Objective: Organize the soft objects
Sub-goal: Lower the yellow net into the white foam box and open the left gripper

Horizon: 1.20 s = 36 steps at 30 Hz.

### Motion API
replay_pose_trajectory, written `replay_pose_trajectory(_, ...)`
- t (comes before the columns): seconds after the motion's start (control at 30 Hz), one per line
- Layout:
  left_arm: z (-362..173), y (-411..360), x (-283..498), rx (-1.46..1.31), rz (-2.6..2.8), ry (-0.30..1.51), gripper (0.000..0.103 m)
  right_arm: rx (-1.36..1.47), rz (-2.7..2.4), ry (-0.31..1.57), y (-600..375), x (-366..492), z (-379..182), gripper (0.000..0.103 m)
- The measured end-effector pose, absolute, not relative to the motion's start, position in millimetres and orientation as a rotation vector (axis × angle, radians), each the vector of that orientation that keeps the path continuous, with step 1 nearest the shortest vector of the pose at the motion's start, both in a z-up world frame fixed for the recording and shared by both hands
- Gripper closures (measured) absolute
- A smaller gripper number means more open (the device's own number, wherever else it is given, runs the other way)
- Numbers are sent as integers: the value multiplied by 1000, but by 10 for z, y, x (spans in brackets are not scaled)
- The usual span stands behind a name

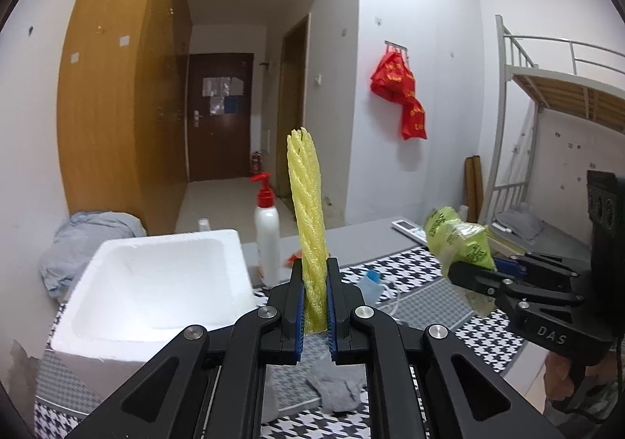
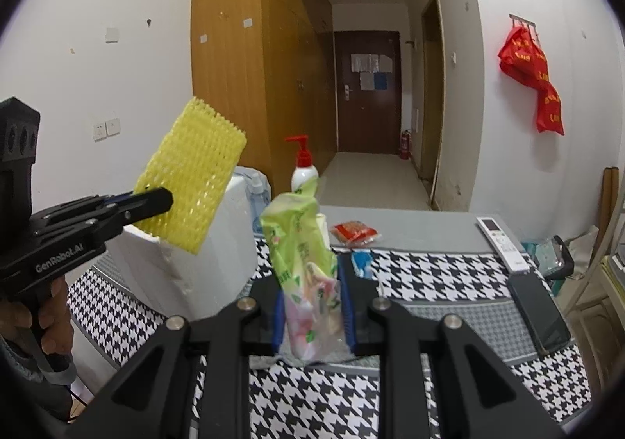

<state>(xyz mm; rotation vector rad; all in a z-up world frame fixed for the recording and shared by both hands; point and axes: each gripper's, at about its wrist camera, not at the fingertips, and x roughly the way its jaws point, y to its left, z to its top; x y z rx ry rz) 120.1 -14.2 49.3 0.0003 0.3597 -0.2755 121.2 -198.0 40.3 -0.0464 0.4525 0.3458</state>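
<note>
Left gripper (image 1: pixel 315 306) clamped on yellow foam mesh sleeve (image 1: pixel 308 220), held upright and clear of the table; right gripper (image 2: pixel 312 306) clamped on crumpled green printed plastic pouch (image 2: pixel 302 263), likewise lifted. Open white polystyrene foam box (image 1: pixel 156 282) just beside left gripper, interior apparently bare, so nothing judged stowed yet. Both held items pending deposit, presumably there. Grey cloth (image 1: pixel 336 392) and blue-and-white mask (image 1: pixel 371 282) lying on black-and-white houndstooth table cover (image 2: pixel 429 275), still to collect. Legible markings: "DAS" on right gripper body, "GenRobot.AI" on left gripper body. Print on pouch and red hanging bag (image 2: pixel 535 83) unreadable.
</note>
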Motion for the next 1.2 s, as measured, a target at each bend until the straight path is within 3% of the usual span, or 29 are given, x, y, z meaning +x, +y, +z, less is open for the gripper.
replay_pose_trajectory(0.67,604,403,1173,-12,-9,346,94,-49,461,429,-1538,1389,510,76)
replay_pose_trajectory(1.2,403,658,1524,-41,25,451,94,-64,505,455,-1321,1521,458,76)
